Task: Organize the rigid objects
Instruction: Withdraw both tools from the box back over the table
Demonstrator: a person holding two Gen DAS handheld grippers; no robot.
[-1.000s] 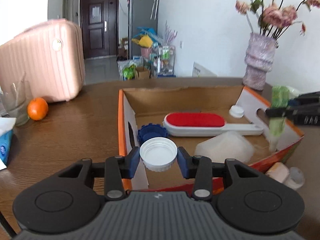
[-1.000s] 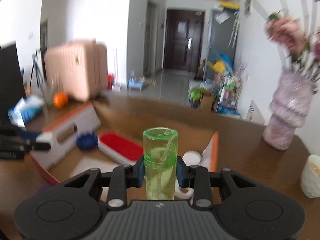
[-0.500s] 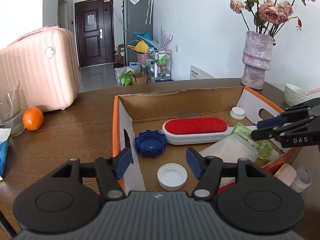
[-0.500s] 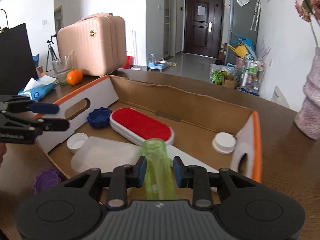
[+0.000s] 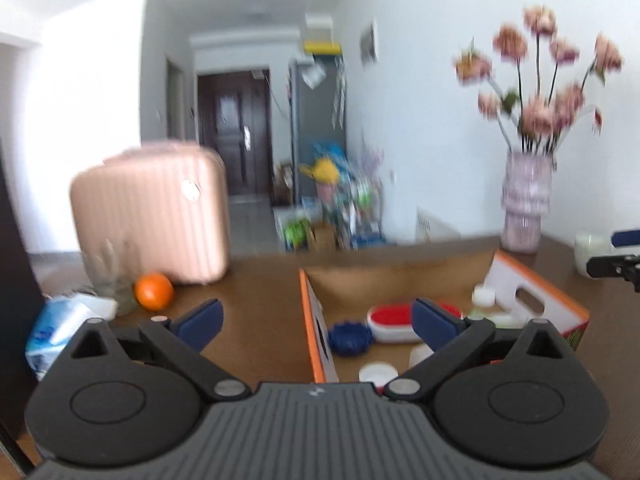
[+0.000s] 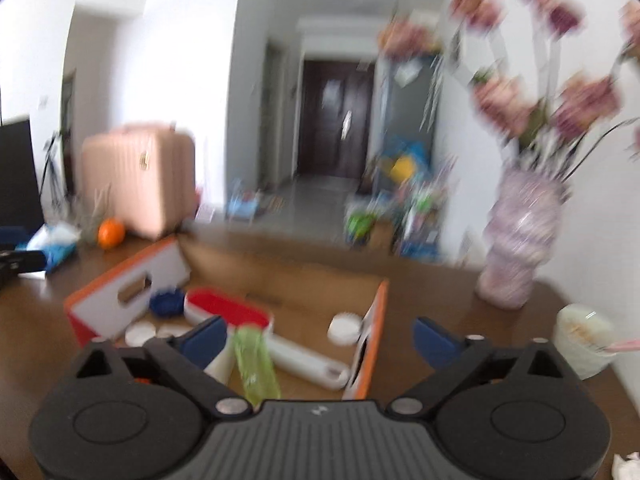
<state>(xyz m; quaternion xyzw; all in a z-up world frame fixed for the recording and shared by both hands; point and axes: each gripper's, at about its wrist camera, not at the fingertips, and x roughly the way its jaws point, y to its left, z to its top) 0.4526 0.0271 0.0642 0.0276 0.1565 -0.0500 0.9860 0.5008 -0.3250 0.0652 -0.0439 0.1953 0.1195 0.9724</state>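
An orange-edged cardboard box (image 5: pixel 308 312) (image 6: pixel 376 320) sits on the brown table. Inside lie a red-topped white brush (image 5: pixel 390 320) (image 6: pixel 224 308), a blue lid (image 5: pixel 350 338) (image 6: pixel 164 302), a white lid (image 5: pixel 376 372) (image 6: pixel 140 332), a small white cap (image 5: pixel 483 295) (image 6: pixel 343 328) and a green cup on its side (image 6: pixel 254 364). My left gripper (image 5: pixel 316 322) is open and empty, raised above the box's left wall. My right gripper (image 6: pixel 320 338) is open and empty above the box's right wall. Both views are blurred.
A pink suitcase (image 5: pixel 152 212), an orange (image 5: pixel 153 291), a glass (image 5: pixel 108 276) and a blue tissue pack (image 5: pixel 56 328) stand at the left. A vase of flowers (image 5: pixel 524 204) (image 6: pixel 516 240) and a white bowl (image 6: pixel 584 340) stand at the right.
The left gripper let go of the white lid into the box. The right gripper let go of the green cup into the box. Both opened wide and lifted away.
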